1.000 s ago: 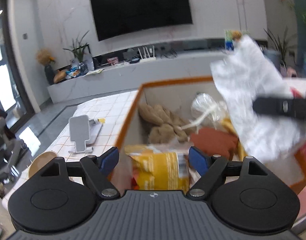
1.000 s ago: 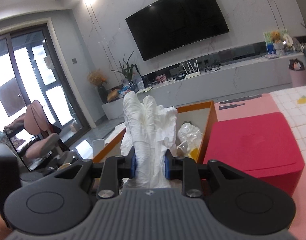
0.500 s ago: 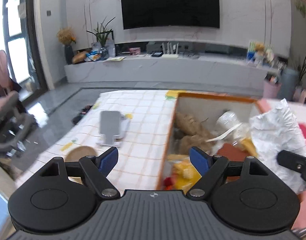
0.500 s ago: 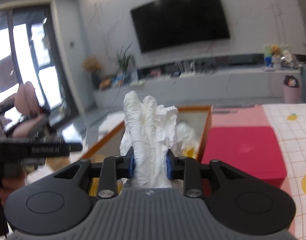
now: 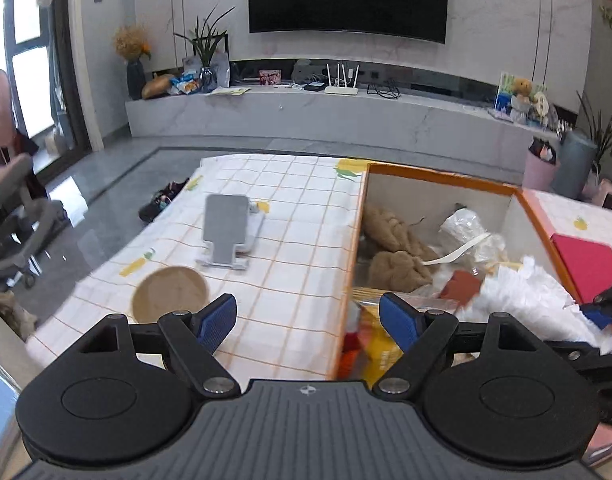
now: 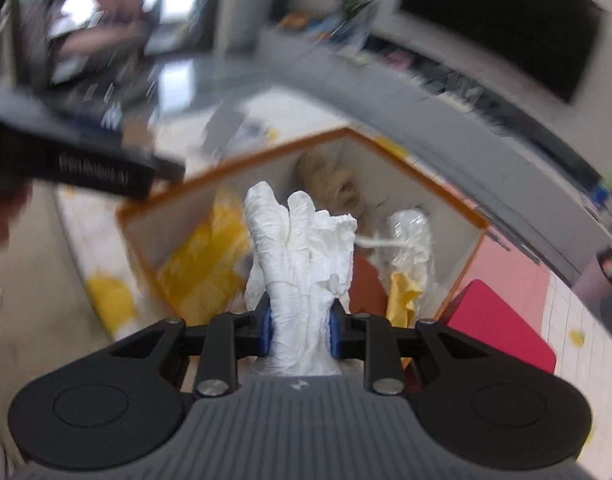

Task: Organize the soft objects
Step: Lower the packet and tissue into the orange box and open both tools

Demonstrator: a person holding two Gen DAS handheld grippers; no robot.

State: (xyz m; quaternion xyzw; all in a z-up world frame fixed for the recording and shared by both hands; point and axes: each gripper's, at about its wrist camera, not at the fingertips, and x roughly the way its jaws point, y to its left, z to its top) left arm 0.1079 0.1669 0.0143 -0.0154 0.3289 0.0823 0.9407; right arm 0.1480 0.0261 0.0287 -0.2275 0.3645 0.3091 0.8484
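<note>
Left wrist view, left to right: round wooden coaster (image 5: 170, 293) and grey phone stand (image 5: 229, 229) on the checked tablecloth (image 5: 290, 240), now fully in sight where a second ago the orange-rimmed box (image 5: 438, 176) filled the frame. Left gripper (image 5: 308, 316) gapes wide, empty, at the box's near left edge. Right gripper (image 6: 300, 326) remains clamped on the white crumpled cloth (image 6: 302, 264), now low over the box's contents rather than raised above the rim; that view is blurred.

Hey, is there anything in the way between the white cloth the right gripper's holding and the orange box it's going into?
Nothing visible blocks it. The right gripper holds the white cloth over the orange box, whose top is open. Below lie a yellow bag, a tan plush and clear plastic, so it would land on those.
</note>
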